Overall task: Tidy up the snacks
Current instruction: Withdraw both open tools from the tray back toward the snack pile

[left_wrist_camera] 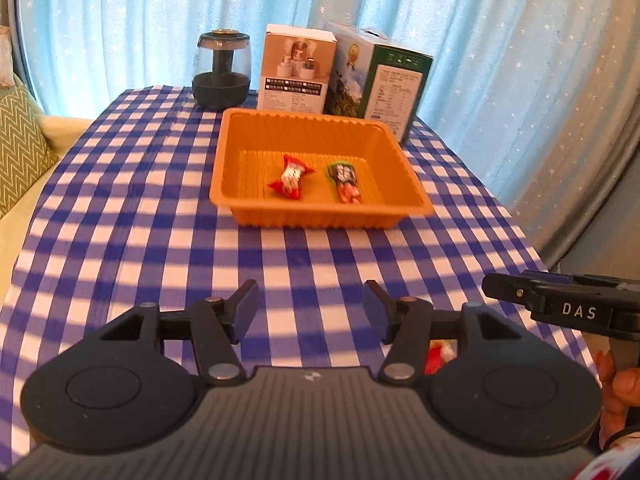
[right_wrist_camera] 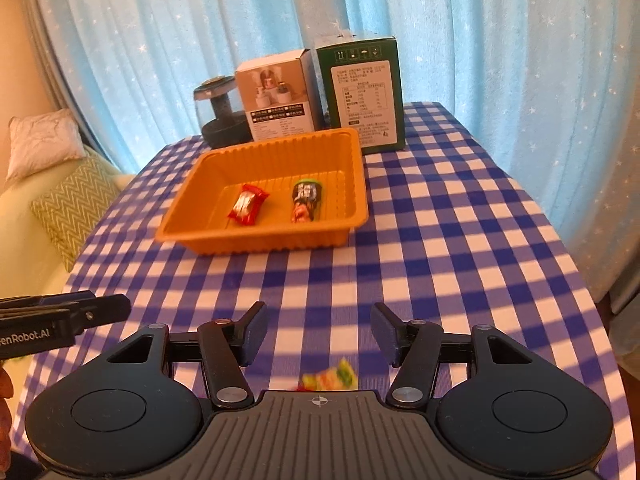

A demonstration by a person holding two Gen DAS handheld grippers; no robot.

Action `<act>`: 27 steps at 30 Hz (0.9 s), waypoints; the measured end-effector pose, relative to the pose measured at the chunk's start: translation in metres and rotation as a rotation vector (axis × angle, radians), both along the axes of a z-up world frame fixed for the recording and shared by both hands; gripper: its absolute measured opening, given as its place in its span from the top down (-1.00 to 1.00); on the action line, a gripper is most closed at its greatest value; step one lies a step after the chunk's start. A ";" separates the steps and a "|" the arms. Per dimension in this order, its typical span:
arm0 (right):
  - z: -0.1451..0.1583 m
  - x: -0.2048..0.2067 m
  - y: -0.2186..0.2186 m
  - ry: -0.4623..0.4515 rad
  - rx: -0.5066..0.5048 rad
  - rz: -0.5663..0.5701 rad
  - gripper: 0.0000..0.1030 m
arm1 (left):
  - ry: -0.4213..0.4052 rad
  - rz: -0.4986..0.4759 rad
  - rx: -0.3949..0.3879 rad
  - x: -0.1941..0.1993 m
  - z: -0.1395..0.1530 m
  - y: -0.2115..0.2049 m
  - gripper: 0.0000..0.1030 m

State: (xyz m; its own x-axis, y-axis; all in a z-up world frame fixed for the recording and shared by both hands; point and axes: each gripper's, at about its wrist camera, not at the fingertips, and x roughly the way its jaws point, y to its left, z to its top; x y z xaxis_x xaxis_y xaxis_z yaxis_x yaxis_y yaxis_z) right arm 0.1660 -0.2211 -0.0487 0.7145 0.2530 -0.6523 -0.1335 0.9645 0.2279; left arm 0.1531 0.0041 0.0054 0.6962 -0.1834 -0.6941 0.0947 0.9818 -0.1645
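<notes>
Left wrist view: left tongs (left_wrist_camera: pixel 310 312) part-open, empty, above the checked bench (left_wrist_camera: pixel 120 208). Orange tray (left_wrist_camera: pixel 236 168) ahead holds a red-wrapped sweet (left_wrist_camera: pixel 289 178) and a green-topped sweet (left_wrist_camera: pixel 345 182). A further red snack (left_wrist_camera: pixel 439 356) peeks from behind the linkage. Advice: drop the tongs squarely over a loose snack before closing.

Right wrist view: right tongs (right_wrist_camera: pixel 319 334) part-open, empty. Only this view shows a blurred yellow-green snack (right_wrist_camera: pixel 332 376) on the cloth just under the tongs, probably the next pick; that red snack is hidden here.
</notes>
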 end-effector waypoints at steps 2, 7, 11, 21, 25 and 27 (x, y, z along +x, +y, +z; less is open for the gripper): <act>0.001 -0.015 0.000 0.003 0.011 -0.006 -0.14 | -0.002 0.001 0.002 -0.015 0.001 -0.002 -0.09; 0.001 -0.052 -0.001 0.012 0.026 -0.015 -0.22 | -0.006 0.013 0.010 -0.047 0.002 -0.002 -0.13; -0.002 -0.078 -0.003 0.016 0.022 -0.017 -0.25 | -0.002 0.023 0.011 -0.067 0.000 0.002 -0.17; -0.012 -0.122 -0.001 0.017 -0.014 0.001 -0.27 | 0.016 0.010 0.054 -0.110 -0.015 0.000 -0.21; -0.018 -0.130 0.002 0.036 -0.012 0.011 -0.27 | 0.035 0.014 0.056 -0.120 -0.024 0.000 -0.23; -0.020 -0.132 0.004 0.043 -0.011 0.016 -0.27 | 0.044 0.016 0.058 -0.122 -0.027 0.000 -0.24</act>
State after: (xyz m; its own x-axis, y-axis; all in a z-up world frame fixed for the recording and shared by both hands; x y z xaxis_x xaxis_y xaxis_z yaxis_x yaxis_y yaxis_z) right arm 0.0341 -0.2172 -0.0688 0.6820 0.2568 -0.6848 -0.1390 0.9648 0.2234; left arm 0.0307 0.0044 -0.0214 0.6673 -0.1313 -0.7331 0.0728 0.9911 -0.1112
